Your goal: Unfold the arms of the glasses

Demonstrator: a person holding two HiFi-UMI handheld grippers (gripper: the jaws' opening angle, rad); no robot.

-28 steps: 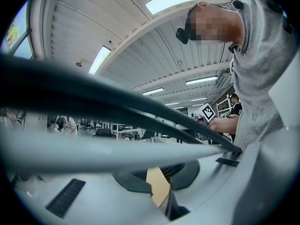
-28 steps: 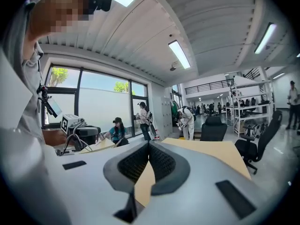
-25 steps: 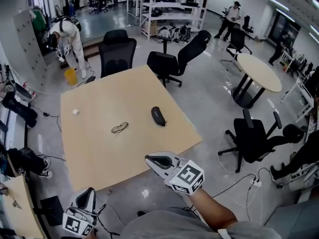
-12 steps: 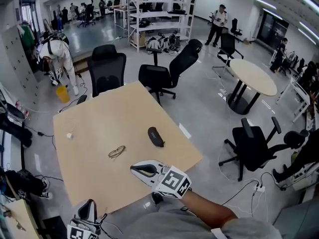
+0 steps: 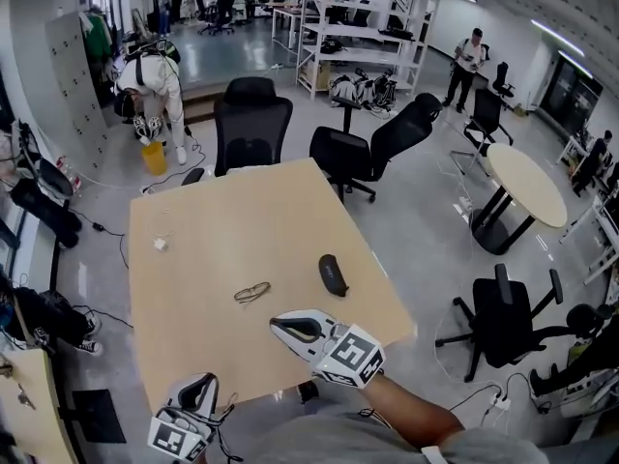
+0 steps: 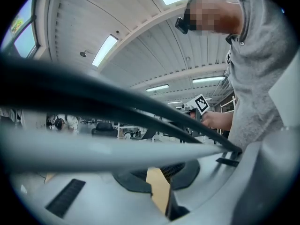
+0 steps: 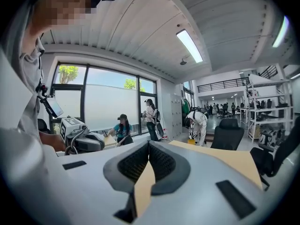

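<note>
glasses: one pair of thin dark wire-frame glasses [image 5: 252,292], arms apparently folded, lying flat on the light wooden square table [image 5: 213,225], toward its near half
neighbours: one black oblong glasses case [image 5: 333,275] near, to the right, not touching; one small white object [image 5: 160,245] well apart, toward the far left
count: 1 glasses, 1 case, 1 white bit, 2 grippers
right gripper [image 5: 290,327]: over the table's near edge, short of the glasses; jaws closed together, nothing between them
left gripper [image 5: 196,391]: low, off the table's near edge by the person's body; jaws also together and empty; a dark cable crosses its own view
task state: not begun, judging by the glasses lying untouched
handling (judgement): very light, thin, springy; likely to skid on the smooth top, and lenses and hinges are fragile
where to hold (judgement): pin the frame at the bridge or a rim corner with one gripper, and hook the arm tip with the other, swinging it out about the hinge
risk: squeezing too hard bends the wire; a flat-lying frame is hard to get under
</note>
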